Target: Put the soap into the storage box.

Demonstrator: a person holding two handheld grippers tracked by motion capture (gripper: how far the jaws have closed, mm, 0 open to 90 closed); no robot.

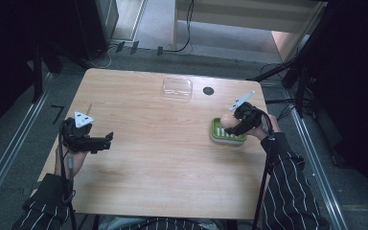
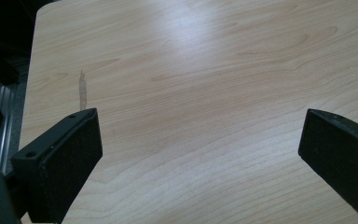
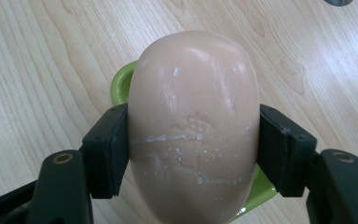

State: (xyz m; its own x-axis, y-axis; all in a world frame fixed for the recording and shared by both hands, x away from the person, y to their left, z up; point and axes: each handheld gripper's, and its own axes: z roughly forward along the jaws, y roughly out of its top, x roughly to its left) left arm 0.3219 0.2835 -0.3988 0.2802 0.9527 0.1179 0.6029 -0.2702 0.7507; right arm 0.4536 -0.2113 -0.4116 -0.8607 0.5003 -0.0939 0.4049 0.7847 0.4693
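Big wooden table first, mostly bare. Near its far edge lies a clear plastic lid (probably the soap dish's cover, set aside). On the right sits a green soap dish, with the pinkish soap bar right above it, clamped by its sides in the right hand-held gripper, presumably going in or out. Left hand-held gripper idles wide, holding nothing.
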